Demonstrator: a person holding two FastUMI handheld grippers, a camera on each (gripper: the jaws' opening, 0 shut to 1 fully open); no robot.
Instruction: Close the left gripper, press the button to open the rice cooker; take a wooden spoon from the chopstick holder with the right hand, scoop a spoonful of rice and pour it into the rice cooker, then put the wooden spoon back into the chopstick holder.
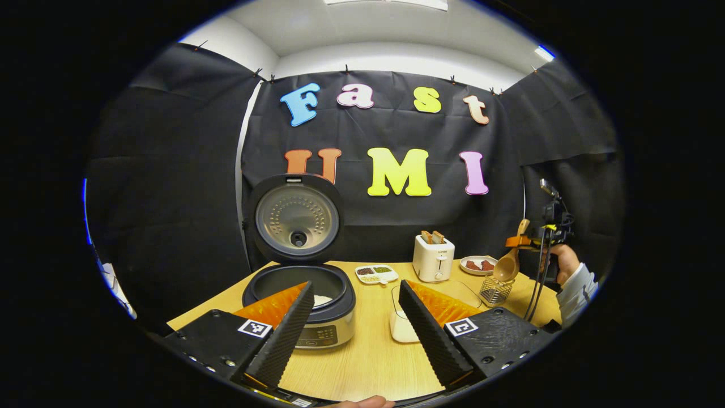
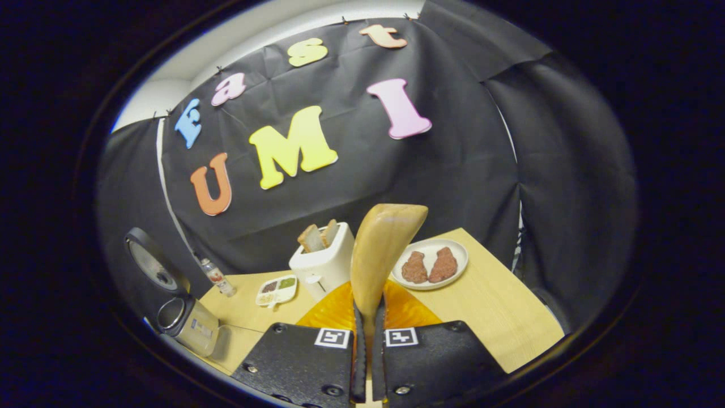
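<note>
We see the rice cooker lid up; left gripper fingers spread apart. Right gripper clamps the wooden spoon, above the chopstick holder

Toaster right of rice cooker, on table.

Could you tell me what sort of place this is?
Probably a staged kitchen counter inside a booth: an open rice cooker, a toaster and a plate of food share a wooden table.
</note>
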